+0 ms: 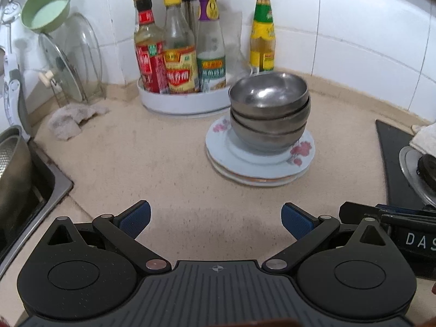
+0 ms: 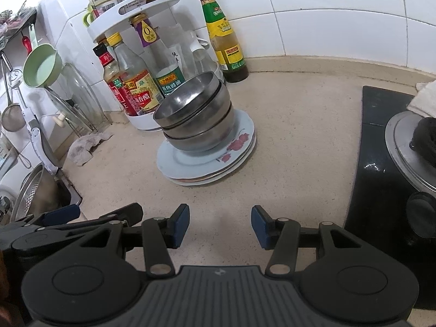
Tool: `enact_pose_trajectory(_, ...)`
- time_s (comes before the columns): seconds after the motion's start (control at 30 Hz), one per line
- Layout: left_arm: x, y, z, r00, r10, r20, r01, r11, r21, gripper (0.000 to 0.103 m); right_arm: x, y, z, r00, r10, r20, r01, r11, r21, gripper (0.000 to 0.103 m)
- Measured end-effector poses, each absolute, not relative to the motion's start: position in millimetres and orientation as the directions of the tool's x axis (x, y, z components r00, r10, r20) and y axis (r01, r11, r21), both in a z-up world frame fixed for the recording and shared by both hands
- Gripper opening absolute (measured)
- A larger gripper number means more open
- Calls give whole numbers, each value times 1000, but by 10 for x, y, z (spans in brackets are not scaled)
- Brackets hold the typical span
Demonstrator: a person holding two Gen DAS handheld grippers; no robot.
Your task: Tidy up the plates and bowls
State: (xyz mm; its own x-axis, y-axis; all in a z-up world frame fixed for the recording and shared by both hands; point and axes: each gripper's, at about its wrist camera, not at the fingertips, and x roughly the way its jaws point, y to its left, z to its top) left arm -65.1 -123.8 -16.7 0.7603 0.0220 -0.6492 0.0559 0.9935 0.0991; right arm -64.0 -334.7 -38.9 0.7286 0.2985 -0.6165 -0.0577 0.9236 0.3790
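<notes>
My left gripper (image 1: 215, 219) stood wide open and empty; my right gripper (image 2: 220, 226) was about half open, also holding nothing. Both hung above bare counter (image 1: 152, 163), well short of the goods. The steel bowls (image 1: 269, 111) sat nested on the stack of plates (image 1: 259, 163), at one o'clock from my left and eleven o'clock from my right. I judged the top bowl looked tilted, so a careless nudge could slide it off or knock the sauce bottles (image 1: 179, 54) just behind.
</notes>
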Motion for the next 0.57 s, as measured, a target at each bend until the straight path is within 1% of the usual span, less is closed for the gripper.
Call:
enact_pose_trajectory(0.07,-652,-1258,-165,764,35,-645,56,991,120,103,-636,-3346,-394,726,297,-620,-55,924,379,47)
enact_pose_trajectory(0.27,-714,-1296,-148,811,64,-581,46,984,172,103,-626,-3346,-380,729,304,-614,-62,922,382,47)
enact_pose_trajectory(0.4,-783,-1324,-92,855,78,-512,33,978,204,103,-637,-3360,-348,738,317,-596,-71,914,399,47)
enact_pose_trajectory(0.5,-856,-1366,-48,895,106,-433,4,970,244,103,-649,-3364,-318,750,331,-572,-79,904,419,47)
enact_pose_trajectory(0.57,-864,-1378,-22,903,112,-414,-6,969,248,103,-645,-3362,-294,755,333,-565,-84,903,421,47)
